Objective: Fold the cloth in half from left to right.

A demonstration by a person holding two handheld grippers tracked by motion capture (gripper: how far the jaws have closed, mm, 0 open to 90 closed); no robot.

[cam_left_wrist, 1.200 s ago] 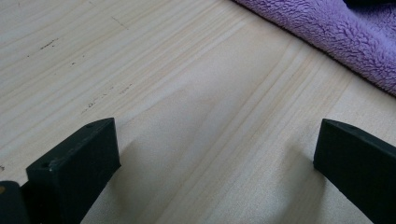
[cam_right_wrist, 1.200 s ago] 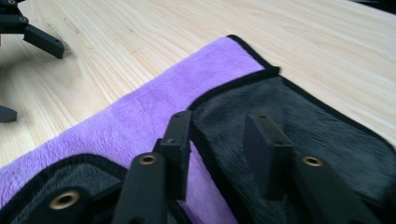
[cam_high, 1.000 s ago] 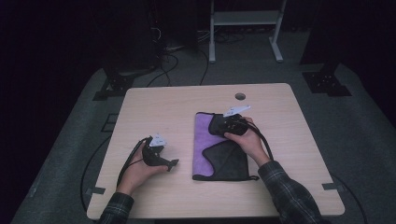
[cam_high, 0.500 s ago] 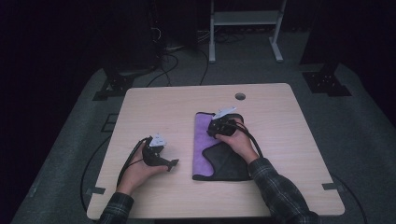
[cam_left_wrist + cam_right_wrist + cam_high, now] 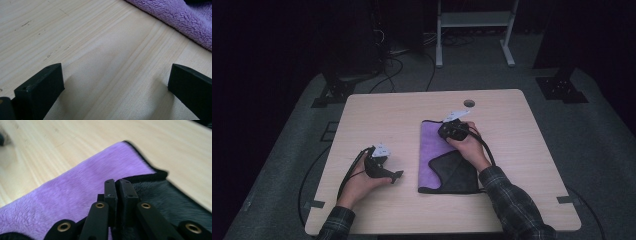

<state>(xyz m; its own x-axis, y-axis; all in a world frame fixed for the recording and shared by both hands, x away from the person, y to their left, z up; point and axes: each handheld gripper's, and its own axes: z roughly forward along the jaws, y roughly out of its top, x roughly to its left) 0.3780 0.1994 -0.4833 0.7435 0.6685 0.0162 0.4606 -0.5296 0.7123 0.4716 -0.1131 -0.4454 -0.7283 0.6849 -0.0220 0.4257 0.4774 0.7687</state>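
Observation:
A purple cloth (image 5: pixel 432 150) with a black underside lies on the wooden table (image 5: pixel 512 150); its near right part is folded over, black side up (image 5: pixel 457 172). My right gripper (image 5: pixel 446 132) sits low over the cloth's far part. In the right gripper view its jaws (image 5: pixel 116 186) have just been closing and now stand together, pinching the black-trimmed edge of the folded flap (image 5: pixel 150 192) over the purple pile (image 5: pixel 75 195). My left gripper (image 5: pixel 394 176) rests on the table left of the cloth, open, with bare wood between its fingertips (image 5: pixel 40 87). The cloth's edge (image 5: pixel 180 22) shows beyond it.
A round cable hole (image 5: pixel 469 103) sits near the table's far edge. Bare wood lies to the left and right of the cloth. Cables trail from both grippers. A white rack (image 5: pixel 472 30) and dark stands are on the floor behind.
The right gripper has shifted slightly left over the cloth, and its jaws have closed. The left hand has stayed put.

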